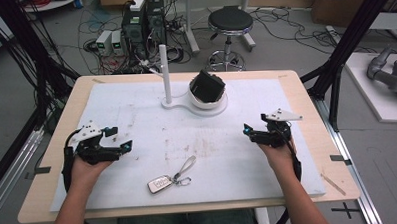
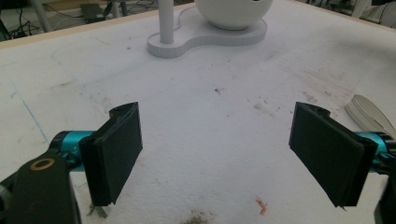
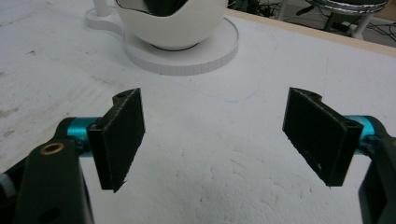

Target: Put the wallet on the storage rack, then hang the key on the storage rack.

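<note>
My left gripper (image 1: 120, 138) rests open over the left part of the white foam mat (image 1: 136, 119), with only bare mat between its pads (image 2: 219, 154). At the right side of the mat my right gripper (image 1: 254, 124) is open too, its black pads wide apart and holding nothing (image 3: 215, 135). A silver car key (image 1: 160, 184) with a grey strap loop lies near the front edge between the two hands; its edge shows in the left gripper view (image 2: 369, 112). At the back stands a white bowl (image 1: 208, 99) (image 3: 173, 25) with a black boxy object (image 1: 208, 85) in it.
A white post (image 1: 164, 73) (image 2: 166, 21) rises from the same flat base as the bowl. The mat covers most of a wooden table (image 1: 311, 108). Beyond the table are a black stool (image 1: 230, 22), computer boxes and cables on the floor.
</note>
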`<state>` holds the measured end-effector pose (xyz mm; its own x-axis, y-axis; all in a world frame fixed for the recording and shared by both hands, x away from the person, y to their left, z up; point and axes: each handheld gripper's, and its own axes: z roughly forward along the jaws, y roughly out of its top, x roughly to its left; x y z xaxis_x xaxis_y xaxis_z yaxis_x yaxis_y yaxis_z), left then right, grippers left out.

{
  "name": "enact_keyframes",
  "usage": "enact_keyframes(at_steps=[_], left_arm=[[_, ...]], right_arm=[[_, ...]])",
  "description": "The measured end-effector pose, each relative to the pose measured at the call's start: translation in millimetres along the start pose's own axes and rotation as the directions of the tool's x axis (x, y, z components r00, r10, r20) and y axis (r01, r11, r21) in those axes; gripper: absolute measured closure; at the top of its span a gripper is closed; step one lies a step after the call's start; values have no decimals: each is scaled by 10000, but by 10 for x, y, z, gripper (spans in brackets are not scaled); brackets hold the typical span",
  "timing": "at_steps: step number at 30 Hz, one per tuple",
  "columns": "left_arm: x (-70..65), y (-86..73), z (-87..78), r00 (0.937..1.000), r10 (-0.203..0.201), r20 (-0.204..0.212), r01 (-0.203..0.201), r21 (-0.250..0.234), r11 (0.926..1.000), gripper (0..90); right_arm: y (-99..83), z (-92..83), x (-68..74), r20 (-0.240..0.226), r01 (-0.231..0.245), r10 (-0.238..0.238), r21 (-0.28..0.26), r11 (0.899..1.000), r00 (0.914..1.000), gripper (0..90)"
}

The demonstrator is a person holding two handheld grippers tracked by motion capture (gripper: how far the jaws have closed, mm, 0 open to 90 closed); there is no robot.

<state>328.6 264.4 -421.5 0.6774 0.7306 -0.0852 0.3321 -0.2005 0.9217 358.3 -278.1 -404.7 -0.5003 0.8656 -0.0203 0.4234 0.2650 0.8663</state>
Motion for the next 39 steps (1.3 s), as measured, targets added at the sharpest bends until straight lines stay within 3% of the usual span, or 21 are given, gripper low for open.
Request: enact_keyframes(at_steps=[29,39], left_arm=[[-50,2,14,9998,192,89,-194,193,9996,173],[-9,-1,32,9999,92,63,-93,164,9998,173]], right_arm=[[37,47,28,-79,115,-116,-153,9998,9999,213],[28,40,-17,-100,-139,138,-134,9998,9999,213]])
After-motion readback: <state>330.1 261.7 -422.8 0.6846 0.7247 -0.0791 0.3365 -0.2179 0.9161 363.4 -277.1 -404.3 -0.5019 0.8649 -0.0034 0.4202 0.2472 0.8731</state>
